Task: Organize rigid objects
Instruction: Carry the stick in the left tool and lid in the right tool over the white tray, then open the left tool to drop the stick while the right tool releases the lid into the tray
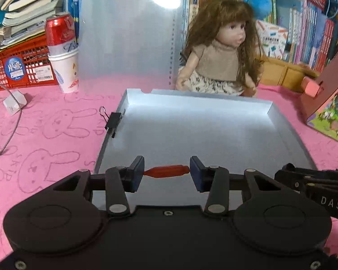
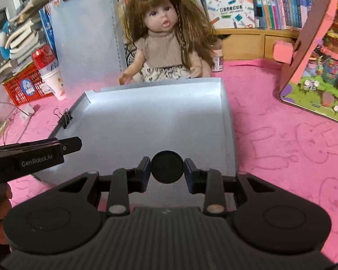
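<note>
My left gripper [image 1: 167, 171] is shut on a small red handle-shaped piece [image 1: 166, 171], held crosswise between its blue pads over the near part of a grey tray [image 1: 191, 130]. My right gripper [image 2: 167, 167] is shut on a round black disc [image 2: 167, 167], gripped by its edges above the near edge of the same grey tray [image 2: 157, 117]. The left gripper's body [image 2: 33, 157] shows at the left of the right wrist view, the right gripper's body [image 1: 313, 186] at the right of the left wrist view. A black binder clip [image 1: 112, 121] sits on the tray's left rim.
A long-haired doll [image 1: 220, 51] sits just behind the tray. A red can on a paper cup [image 1: 63, 51], a red crate [image 1: 18, 67] and a white charger with cable [image 1: 14, 104] stand at the left. A colourful box [image 2: 320, 67] stands at the right. Books line the back.
</note>
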`<state>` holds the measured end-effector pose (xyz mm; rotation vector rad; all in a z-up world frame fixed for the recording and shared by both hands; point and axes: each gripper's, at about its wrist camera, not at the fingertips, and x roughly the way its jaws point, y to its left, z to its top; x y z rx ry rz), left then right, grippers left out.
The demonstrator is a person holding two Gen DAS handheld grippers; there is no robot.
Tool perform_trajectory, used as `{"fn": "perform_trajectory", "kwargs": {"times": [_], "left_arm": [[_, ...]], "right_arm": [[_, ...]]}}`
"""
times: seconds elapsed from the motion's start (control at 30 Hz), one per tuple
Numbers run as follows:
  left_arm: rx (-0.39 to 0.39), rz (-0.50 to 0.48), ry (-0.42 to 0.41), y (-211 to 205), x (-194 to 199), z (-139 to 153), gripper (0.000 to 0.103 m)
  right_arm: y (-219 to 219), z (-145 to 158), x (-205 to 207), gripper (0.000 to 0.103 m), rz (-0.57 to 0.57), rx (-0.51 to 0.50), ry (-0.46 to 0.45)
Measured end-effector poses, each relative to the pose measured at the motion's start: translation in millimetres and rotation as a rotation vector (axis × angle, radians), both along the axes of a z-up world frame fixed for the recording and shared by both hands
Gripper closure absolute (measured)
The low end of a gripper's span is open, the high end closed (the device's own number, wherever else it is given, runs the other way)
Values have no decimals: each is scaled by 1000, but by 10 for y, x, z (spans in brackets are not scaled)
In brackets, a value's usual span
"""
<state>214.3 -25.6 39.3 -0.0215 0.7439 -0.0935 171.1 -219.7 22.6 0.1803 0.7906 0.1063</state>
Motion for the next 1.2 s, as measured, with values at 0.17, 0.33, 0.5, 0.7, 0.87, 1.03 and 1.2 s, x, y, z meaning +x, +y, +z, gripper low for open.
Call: {"fn": "perform_trajectory", "kwargs": {"times": [0.17, 0.33, 0.5, 0.7, 0.87, 1.03, 1.2], "left_arm": [[14, 1, 34, -14, 76, -119, 61], [14, 5, 47, 0, 115, -168, 61], [26, 2, 58, -5, 130, -214, 61], [38, 4, 58, -9, 137, -252, 61], [43, 4, 51, -19, 138, -258, 61], [35, 11, 43, -12, 119, -237, 58], [34, 24, -13, 16, 19, -139, 31]], "right_arm": [[6, -88, 136, 65, 3, 7, 45], [12, -163, 205, 65, -1, -4, 68], [48, -178, 221, 64, 4, -25, 68], [96, -180, 227, 62, 10, -47, 68], [116, -176, 226, 62, 11, -58, 65], [129, -129, 189, 48, 13, -65, 38], [146, -14, 88, 37, 18, -85, -16]]}}
